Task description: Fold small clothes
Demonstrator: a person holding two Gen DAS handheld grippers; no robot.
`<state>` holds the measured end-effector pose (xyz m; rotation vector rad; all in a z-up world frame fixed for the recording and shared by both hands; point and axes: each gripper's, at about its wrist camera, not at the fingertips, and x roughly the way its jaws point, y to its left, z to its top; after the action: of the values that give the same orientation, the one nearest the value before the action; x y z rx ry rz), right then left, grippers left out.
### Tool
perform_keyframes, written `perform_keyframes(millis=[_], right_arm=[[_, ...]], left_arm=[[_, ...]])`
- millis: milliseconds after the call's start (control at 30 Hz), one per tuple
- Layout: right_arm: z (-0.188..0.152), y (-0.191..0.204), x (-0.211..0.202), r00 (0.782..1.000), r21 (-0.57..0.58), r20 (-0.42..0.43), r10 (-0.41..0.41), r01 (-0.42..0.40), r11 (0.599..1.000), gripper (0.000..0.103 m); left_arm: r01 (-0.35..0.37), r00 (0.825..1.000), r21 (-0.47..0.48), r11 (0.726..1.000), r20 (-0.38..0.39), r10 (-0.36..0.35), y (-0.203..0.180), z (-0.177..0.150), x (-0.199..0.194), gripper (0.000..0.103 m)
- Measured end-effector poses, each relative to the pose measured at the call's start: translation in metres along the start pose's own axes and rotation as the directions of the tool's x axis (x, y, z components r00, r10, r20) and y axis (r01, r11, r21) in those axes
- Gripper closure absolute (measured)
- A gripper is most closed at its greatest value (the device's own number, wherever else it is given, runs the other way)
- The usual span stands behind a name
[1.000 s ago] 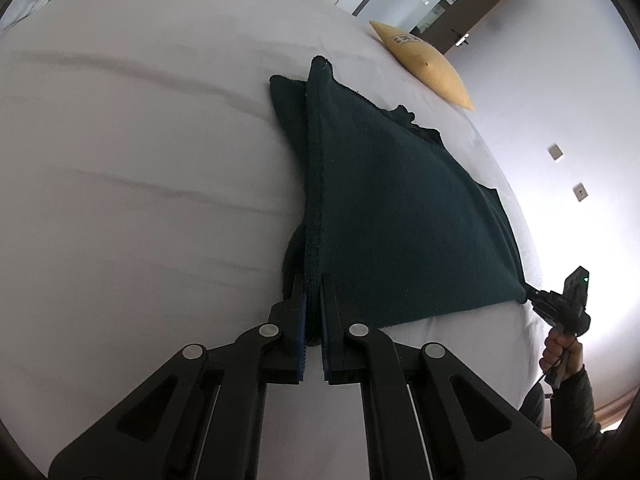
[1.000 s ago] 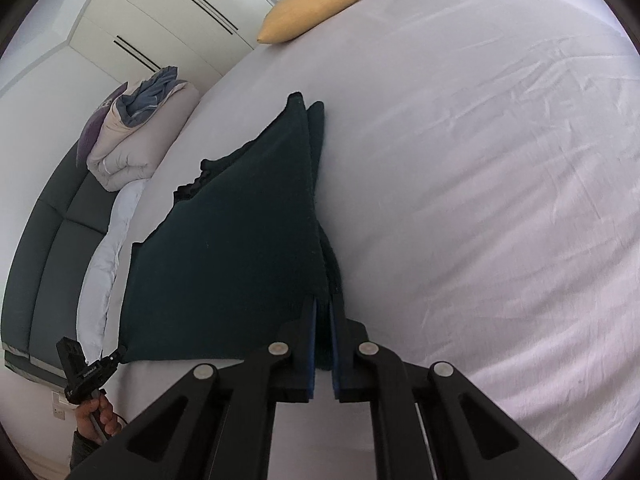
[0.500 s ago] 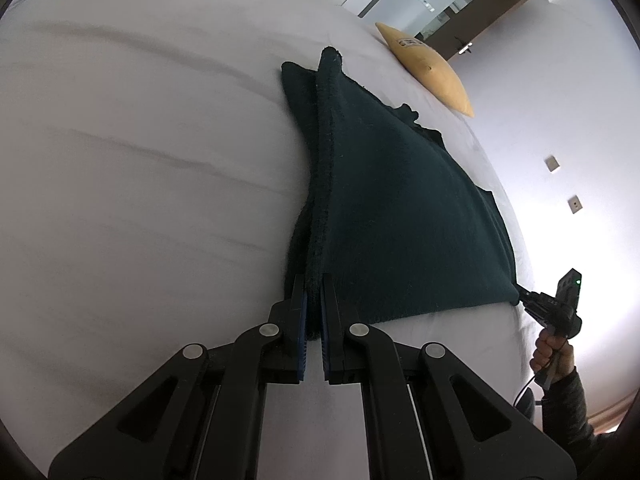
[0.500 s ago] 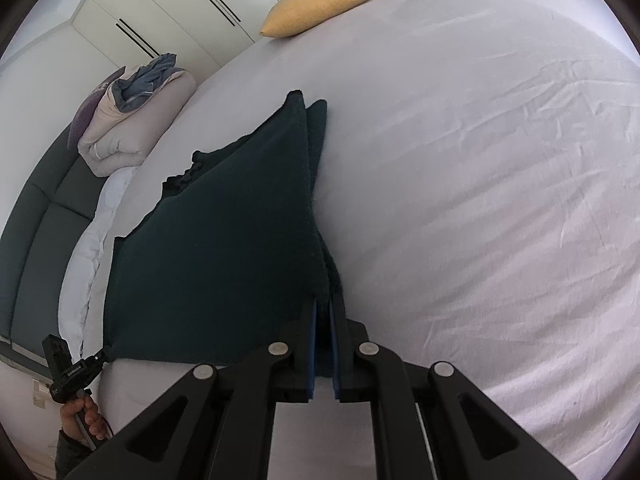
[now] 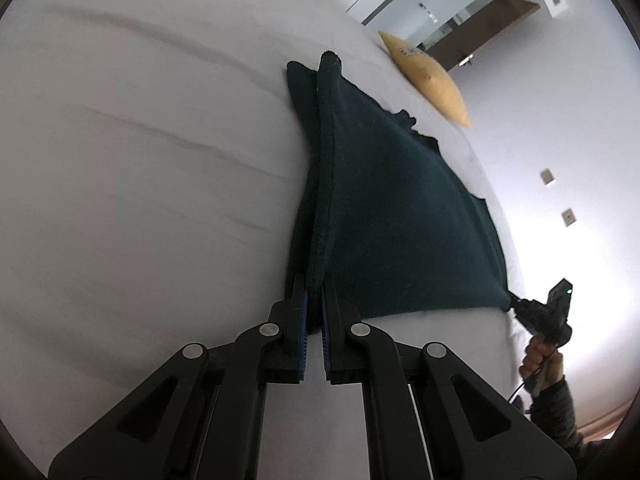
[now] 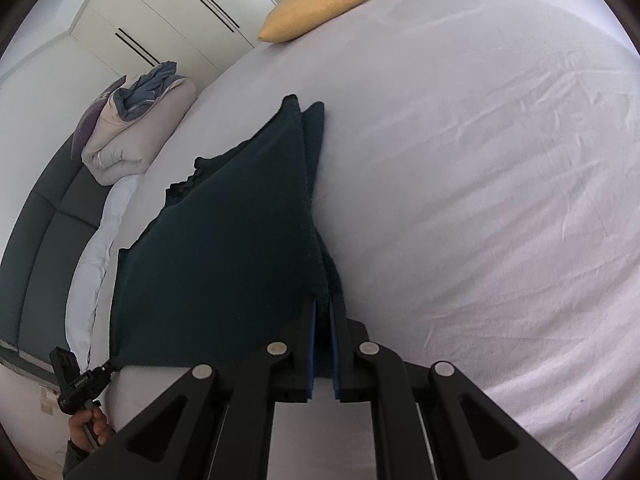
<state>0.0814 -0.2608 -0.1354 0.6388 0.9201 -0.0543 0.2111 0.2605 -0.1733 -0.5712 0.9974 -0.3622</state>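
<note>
Two black two-finger grippers each clamp a near corner of one dark green knitted garment (image 5: 400, 208): the left gripper (image 5: 315, 292) has its jaws closed on the seamed edge, and the right gripper (image 6: 322, 312) is likewise closed on the opposite corner. The garment stretches between them, raised off the white bed sheet (image 5: 140, 160) near the jaws and lying flat on it further ahead. Nothing stands between either tool and the cloth.

Far ahead of both grippers, one yellow cushion (image 6: 320, 4) rests at the sheet's far edge, well apart from the garment. Ahead and to the left of the right gripper, a rolled beige and blue duvet bundle (image 6: 136, 132) sits on a dark grey upholstered sofa (image 6: 40, 248). White wardrobe doors with dark handle slots (image 6: 160, 20) stand behind it. Pale wall plates (image 5: 556, 196) show on the white wall to the right of the left gripper.
</note>
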Motion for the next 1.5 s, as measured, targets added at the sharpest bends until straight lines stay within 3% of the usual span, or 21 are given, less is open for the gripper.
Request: perform_keyframes(millis=[167,233,300,400,500,800,900,1033,1133,1200,1300,1333,1367,1400,1467,1500], right_arm=[[0.0,0.0,-0.002,1.0,0.002,0.001,0.013,-0.013,1.0,0.092],[-0.001,0.003,-0.004,1.0,-0.013,0.009,0.012,-0.012,1.0,0.09],[-0.001,0.003,-0.006,1.0,-0.023,0.016,-0.005,0.005,1.0,0.085],[0.0,0.002,-0.009,1.0,-0.011,0.031,-0.004,0.005,1.0,0.084],[0.002,0.002,-0.013,0.999,-0.008,0.052,-0.002,0.002,1.0,0.084],[0.016,0.024,-0.018,0.995,-0.045,0.102,0.011,-0.007,0.999,0.08],[0.033,0.041,-0.017,0.989,-0.055,0.113,0.091,-0.085,0.995,0.08],[0.068,0.089,0.025,0.973,-0.092,0.0,0.23,-0.229,0.969,0.077],[0.085,0.124,0.075,0.959,-0.092,-0.089,0.269,-0.276,0.957,0.076],[0.091,0.15,0.122,0.93,-0.089,-0.19,0.314,-0.335,0.938,0.076],[0.091,0.162,0.177,0.926,-0.075,-0.266,0.266,-0.295,0.953,0.08],[0.095,0.16,0.189,0.927,-0.067,-0.259,0.272,-0.298,0.952,0.085],[0.099,0.157,0.193,0.93,-0.06,-0.244,0.276,-0.299,0.953,0.099],[0.108,0.148,0.196,0.936,-0.04,-0.217,0.277,-0.292,0.956,0.103],[0.126,0.126,0.197,0.95,0.021,-0.147,0.277,-0.277,0.961,0.103],[0.137,0.112,0.194,0.974,0.035,-0.09,0.208,-0.205,0.978,0.103]], left_arm=[[0.006,1.0,-0.035,0.999,-0.007,-0.006,0.002,-0.003,-0.01,0.096],[-0.013,1.0,-0.047,0.999,-0.011,0.013,0.003,-0.005,-0.018,0.087],[-0.029,1.0,-0.059,0.998,-0.008,0.029,0.005,-0.007,-0.029,0.087],[-0.064,0.997,-0.044,0.997,0.039,0.065,0.0,-0.003,-0.05,0.087],[-0.044,0.995,-0.013,0.999,0.091,0.045,-0.017,0.012,-0.062,0.087],[0.051,0.996,0.121,0.991,0.063,-0.059,-0.086,0.056,-0.012,0.087],[0.064,0.997,0.172,0.983,0.037,-0.071,-0.113,0.074,0.018,0.087],[0.054,0.998,0.227,0.973,0.027,-0.061,-0.147,0.107,0.068,0.087],[0.002,0.999,0.253,0.967,0.042,-0.013,-0.161,0.129,0.104,0.087],[-0.021,0.999,0.263,0.964,0.032,0.013,-0.161,0.137,0.126,0.087],[-0.082,0.997,0.276,0.958,0.024,0.079,-0.143,0.134,0.145,0.087],[-0.067,0.998,0.262,0.963,0.036,0.06,-0.131,0.13,0.145,0.087],[-0.044,0.998,0.243,0.969,0.049,0.033,-0.121,0.129,0.142,0.087],[-0.001,0.998,0.204,0.979,0.06,-0.011,-0.109,0.129,0.139,0.087],[0.023,0.996,0.134,0.991,0.083,-0.034,-0.091,0.131,0.134,0.087],[0.038,0.995,0.107,0.994,0.09,-0.047,-0.084,0.132,0.133,0.087]])
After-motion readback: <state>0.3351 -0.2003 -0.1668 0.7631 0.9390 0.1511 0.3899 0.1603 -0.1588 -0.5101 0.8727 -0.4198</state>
